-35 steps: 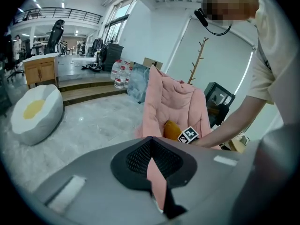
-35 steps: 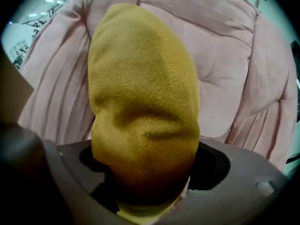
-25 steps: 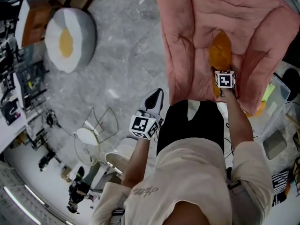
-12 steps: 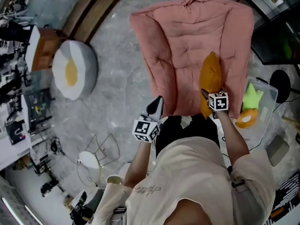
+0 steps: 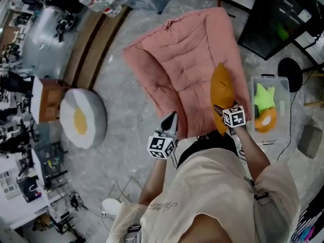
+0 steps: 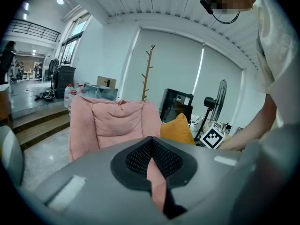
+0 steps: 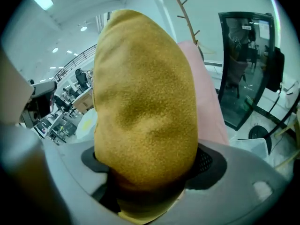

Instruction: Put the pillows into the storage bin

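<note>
A mustard-orange pillow [image 5: 221, 92] stands on end over the right side of a big pink floor cushion [image 5: 187, 65]. My right gripper [image 5: 219, 110] is shut on its lower end. In the right gripper view the pillow [image 7: 140, 102] fills the space between the wide-set jaws of the right gripper [image 7: 150, 172]. A clear storage bin [image 5: 280, 85] stands on the floor to the right, with green and orange plush things in it. My left gripper [image 5: 170, 119] is shut, over the floor beside the pink cushion's near corner. A sliver of pink shows in the slit of the left gripper [image 6: 151, 146]; whether it is pinched I cannot tell.
A round fried-egg pillow [image 5: 81, 118] lies on the grey floor at left. Wooden steps [image 5: 96, 39] run along the back left. A black screen [image 5: 276, 19] and a fan base [image 5: 289, 67] stand behind the bin. Cluttered desks line the left edge.
The orange pillow has come up off the pink cushion with my right gripper. The head view has pulled back, bringing the bin fully into sight. My left gripper stays shut beside the cushion.
</note>
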`<state>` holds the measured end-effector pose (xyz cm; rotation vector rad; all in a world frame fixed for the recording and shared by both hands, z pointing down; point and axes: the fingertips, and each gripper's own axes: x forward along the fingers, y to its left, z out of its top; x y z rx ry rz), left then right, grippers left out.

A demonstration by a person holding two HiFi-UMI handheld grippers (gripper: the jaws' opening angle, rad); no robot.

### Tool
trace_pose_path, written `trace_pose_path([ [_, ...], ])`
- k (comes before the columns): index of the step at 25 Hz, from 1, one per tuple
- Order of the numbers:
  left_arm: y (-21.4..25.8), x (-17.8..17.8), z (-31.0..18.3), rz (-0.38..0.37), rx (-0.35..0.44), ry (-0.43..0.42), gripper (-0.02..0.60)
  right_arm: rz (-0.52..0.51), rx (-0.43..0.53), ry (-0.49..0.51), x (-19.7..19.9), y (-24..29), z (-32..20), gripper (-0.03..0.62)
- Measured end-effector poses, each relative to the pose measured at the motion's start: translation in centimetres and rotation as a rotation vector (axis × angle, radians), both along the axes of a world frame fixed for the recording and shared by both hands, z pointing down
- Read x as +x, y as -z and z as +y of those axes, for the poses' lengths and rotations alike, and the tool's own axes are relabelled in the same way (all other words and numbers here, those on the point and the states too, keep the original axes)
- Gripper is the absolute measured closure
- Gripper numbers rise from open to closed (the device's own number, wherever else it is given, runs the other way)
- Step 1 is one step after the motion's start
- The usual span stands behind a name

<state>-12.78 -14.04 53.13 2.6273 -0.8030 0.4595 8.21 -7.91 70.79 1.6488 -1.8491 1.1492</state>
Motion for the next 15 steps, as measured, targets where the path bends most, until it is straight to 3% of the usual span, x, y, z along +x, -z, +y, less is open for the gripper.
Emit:
trace_pose_path([
  [15,-1.8,1.2,7.0,0.009,0.027,-0.285,0.568,0.111,0.049,-0.312,2.6,5.2,12.6,0.163],
])
